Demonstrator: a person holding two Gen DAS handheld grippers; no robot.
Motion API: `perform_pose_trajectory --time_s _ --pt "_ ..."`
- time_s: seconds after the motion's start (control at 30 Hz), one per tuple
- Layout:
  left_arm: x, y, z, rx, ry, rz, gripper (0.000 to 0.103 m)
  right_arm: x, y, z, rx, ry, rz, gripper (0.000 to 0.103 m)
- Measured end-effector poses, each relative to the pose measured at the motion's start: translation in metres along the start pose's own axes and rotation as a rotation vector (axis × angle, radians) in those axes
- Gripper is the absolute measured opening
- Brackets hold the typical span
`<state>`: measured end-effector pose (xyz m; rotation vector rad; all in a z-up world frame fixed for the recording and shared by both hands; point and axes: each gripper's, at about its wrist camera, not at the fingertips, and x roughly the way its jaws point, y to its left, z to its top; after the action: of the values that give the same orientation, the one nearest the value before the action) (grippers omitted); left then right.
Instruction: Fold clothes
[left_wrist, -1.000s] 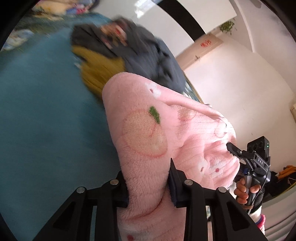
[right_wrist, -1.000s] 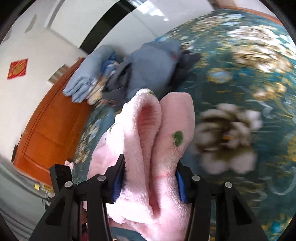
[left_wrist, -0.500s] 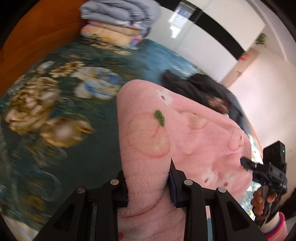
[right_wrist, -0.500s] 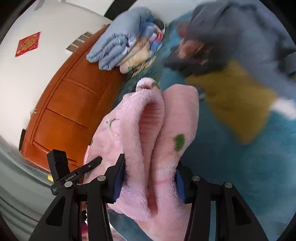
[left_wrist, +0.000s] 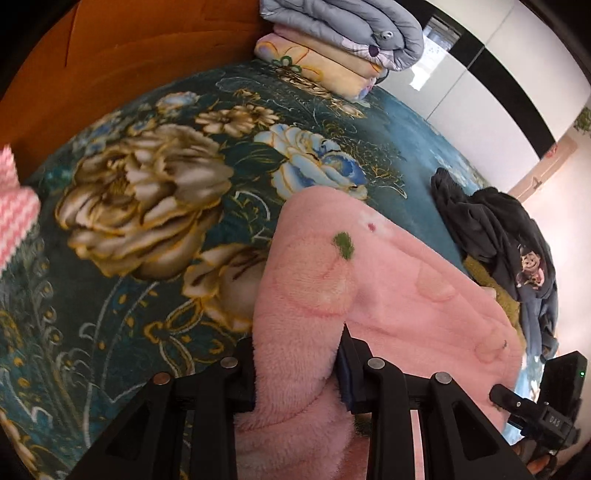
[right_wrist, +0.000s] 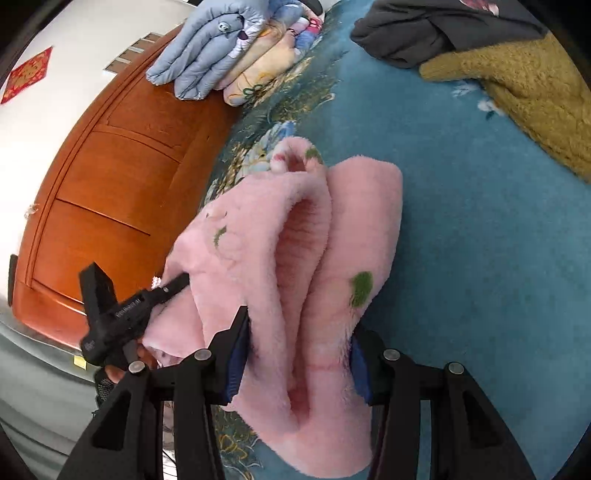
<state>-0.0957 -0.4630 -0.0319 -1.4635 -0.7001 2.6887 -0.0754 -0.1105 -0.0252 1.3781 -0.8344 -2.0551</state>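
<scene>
Left wrist view: we see the left gripper (left_wrist: 297, 363) with its fingers (left_wrist: 347, 354) pinching a thick fold of the pink fleece garment (left_wrist: 388, 291), which fills the lower centre and lower right of the frame. Right wrist view: the right gripper (right_wrist: 299, 354) likewise has its fingers (right_wrist: 236, 350) clamped on a doubled fold of the same garment (right_wrist: 295, 258), whose two plush lobes rise to the centre of the frame. Each tool appears in the other's view: the right one at the lower right edge of the left view (left_wrist: 535, 410), the left one at centre left of the right view (right_wrist: 122, 314), its tip touching the pink fabric.

Beyond the garment we note the bed (left_wrist: 147, 221), covered in a teal floral blanket. A dark grey garment (left_wrist: 495, 236) lies crumpled at centre right of the left view, with a mustard-yellow fleece (right_wrist: 528, 92) beside it, seen best at the upper right of the right view. Folded quilts (left_wrist: 343, 40) are stacked at the top centre, against the orange wooden headboard (right_wrist: 110, 184). A pink-and-white zigzag cloth (left_wrist: 14, 214) sits at the left edge.
</scene>
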Motion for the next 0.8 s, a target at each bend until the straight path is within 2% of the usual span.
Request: perform_pose_trajectory --time_s 0.13,0.2,0.3,0.4,0.47,0.57,0.7,0.8 --pt "-0.005 0.007 -0.004 -0.035 -0.028 -0.024 0.044 0.003 -0.001 0.007 -0.002 0.018 0.015 0.053" --pt "-0.016 0.006 -0.007 -0.031 -0.048 -0.010 0.056 0.003 -0.003 0.009 -0.004 0.029 0.020 0.055" --pt "-0.038 0.006 -0.012 -0.004 -0.101 0.050 0.059 -0.007 -0.009 0.016 -0.016 0.027 0.003 0.058" --pt "-0.062 0.004 -0.019 0.019 -0.178 0.136 0.059 -0.023 -0.007 0.030 -0.054 -0.019 -0.045 0.059" --pt "-0.076 -0.005 -0.027 0.050 -0.227 0.133 0.059 -0.035 0.004 0.040 -0.093 -0.055 -0.079 0.059" --pt "-0.080 -0.021 -0.038 0.110 -0.251 0.102 0.060 -0.042 0.043 0.047 -0.231 -0.075 -0.114 0.059" --pt "-0.071 -0.031 -0.054 0.152 -0.247 0.092 0.060 -0.024 0.100 0.027 -0.495 -0.005 -0.100 0.059" --pt "-0.053 -0.027 -0.066 0.151 -0.206 0.109 0.060 -0.009 0.108 0.014 -0.581 0.018 -0.130 0.059"
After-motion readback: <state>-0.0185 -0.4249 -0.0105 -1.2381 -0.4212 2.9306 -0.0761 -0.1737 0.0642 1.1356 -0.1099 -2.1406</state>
